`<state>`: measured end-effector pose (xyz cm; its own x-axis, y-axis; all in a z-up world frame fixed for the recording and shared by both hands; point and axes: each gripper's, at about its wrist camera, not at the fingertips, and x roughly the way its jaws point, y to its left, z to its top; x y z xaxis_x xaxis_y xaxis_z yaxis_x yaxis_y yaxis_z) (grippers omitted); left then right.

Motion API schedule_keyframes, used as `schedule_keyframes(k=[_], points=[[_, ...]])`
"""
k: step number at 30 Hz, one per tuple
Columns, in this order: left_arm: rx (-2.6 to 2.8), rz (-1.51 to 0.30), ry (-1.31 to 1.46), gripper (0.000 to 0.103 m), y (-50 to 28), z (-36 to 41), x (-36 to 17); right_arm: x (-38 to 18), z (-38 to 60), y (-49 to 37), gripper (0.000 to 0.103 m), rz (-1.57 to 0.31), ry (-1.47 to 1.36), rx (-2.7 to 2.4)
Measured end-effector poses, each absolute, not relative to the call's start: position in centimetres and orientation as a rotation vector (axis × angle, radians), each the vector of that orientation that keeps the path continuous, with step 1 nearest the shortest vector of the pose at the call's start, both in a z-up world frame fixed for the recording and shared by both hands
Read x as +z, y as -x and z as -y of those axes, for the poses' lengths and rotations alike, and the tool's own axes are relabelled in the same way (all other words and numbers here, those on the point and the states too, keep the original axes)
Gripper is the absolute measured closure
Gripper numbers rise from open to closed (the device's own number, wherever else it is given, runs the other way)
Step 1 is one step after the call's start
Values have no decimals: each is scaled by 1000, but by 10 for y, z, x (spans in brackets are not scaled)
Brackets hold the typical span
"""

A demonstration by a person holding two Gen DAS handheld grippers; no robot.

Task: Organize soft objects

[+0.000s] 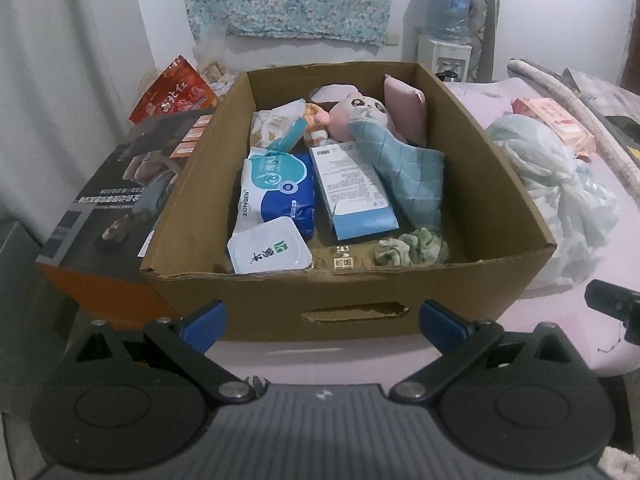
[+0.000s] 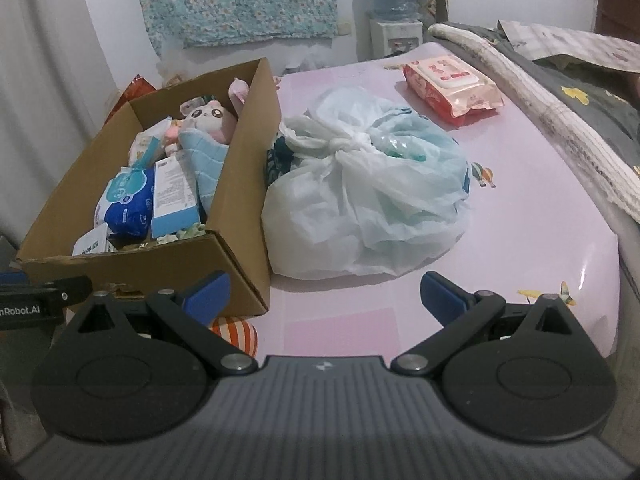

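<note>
Both grippers are hanging back off the near edge of the pink tabletop (image 2: pixel 520 216) right now, neither one holding anything. Left gripper (image 1: pixel 322 322) is sitting with its blue pads spread wide, lined up square with the near wall of the cardboard box (image 1: pixel 280 300), right about at the torn handle slot. Right gripper (image 2: pixel 324 294) is spread just as wide and is facing the knotted white plastic bag (image 2: pixel 360 200), so I'm guessing that's the next grab.

The box is sitting at the near left corner of the tabletop, and it's already getting pretty full: a white lidded tub (image 1: pixel 270 250) in the near left corner, a green scrunchie (image 1: pixel 412 250) near right, then a blue wipes pack (image 1: pixel 276 188) and a light blue carton (image 1: pixel 352 188) lying side by side, a folded blue cloth (image 1: pixel 412 184) draped over the pink plush toy (image 1: pixel 360 114), and a pink cushion (image 1: pixel 404 108) propped against the far right wall. Probably everything soft is getting collected there.

The bag is touching the box's right wall, so there's no gap to slip a finger in on that side; the knot on top looks like the easy handle. Near and right of the bag the tabletop is wide open. The pink wet-wipes pack (image 2: pixel 452 84) is lying well apart toward the far right edge, just short of the rolled bedding (image 2: pixel 540 96). Room in the box is mostly on top, so the bag may be sitting high.
</note>
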<state>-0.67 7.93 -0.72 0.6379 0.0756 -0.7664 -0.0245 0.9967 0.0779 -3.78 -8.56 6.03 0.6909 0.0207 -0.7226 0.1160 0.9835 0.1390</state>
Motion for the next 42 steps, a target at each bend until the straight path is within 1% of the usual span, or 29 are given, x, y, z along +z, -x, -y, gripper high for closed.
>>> schedule_keyframes(k=[6, 16, 42], points=[[52, -887, -73, 0, 7, -73, -6, 59, 80, 34, 1, -842, -146, -51], [63, -895, -85, 0, 4, -72, -5, 64, 70, 33, 1, -837, -78, -33], [59, -916, -91, 0, 3, -71, -12, 65, 66, 24, 1, -847, -76, -25]])
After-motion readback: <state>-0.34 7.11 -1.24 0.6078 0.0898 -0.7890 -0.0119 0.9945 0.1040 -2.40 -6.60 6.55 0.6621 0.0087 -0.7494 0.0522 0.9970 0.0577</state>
